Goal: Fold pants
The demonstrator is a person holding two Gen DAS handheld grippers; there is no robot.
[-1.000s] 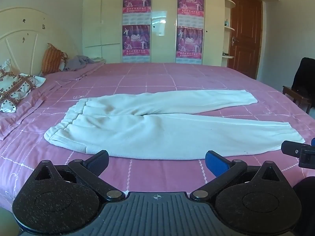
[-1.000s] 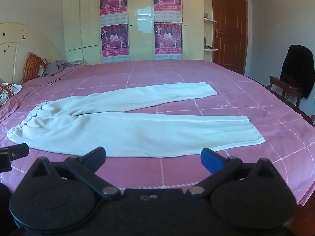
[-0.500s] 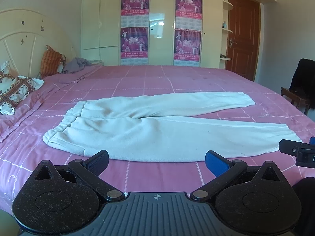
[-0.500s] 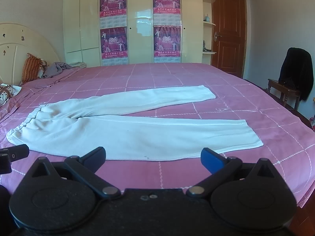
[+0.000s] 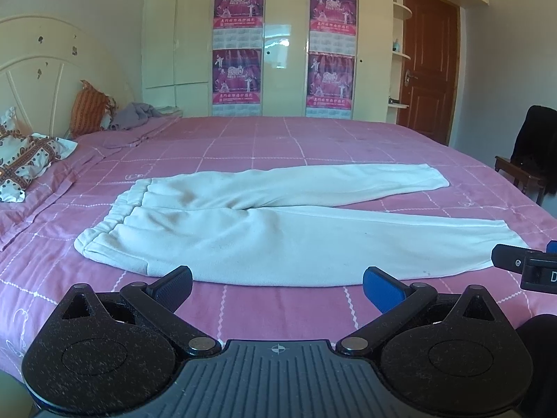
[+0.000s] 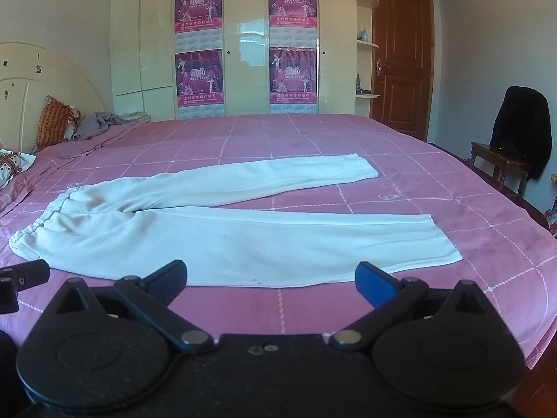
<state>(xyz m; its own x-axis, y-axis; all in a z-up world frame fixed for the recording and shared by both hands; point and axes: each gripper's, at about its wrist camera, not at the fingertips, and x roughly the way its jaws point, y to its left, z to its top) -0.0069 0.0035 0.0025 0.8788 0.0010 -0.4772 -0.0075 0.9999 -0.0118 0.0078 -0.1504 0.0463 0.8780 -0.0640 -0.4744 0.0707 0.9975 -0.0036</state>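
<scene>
White pants [image 5: 278,230] flat on bed [image 5: 313,139], unmoved, both jaws still wide, empty.

One pair of pants [image 5: 278,230] lies on one bed [image 5: 313,139]. Four posters [image 5: 237,3] hang opposite. One chair [image 6: 501,163] stands beside the bed's right edge.

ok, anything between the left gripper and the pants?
Nothing: only bare pink bedspread separates the open left gripper from the near edge of the white pants, seen in the left wrist view.
</scene>
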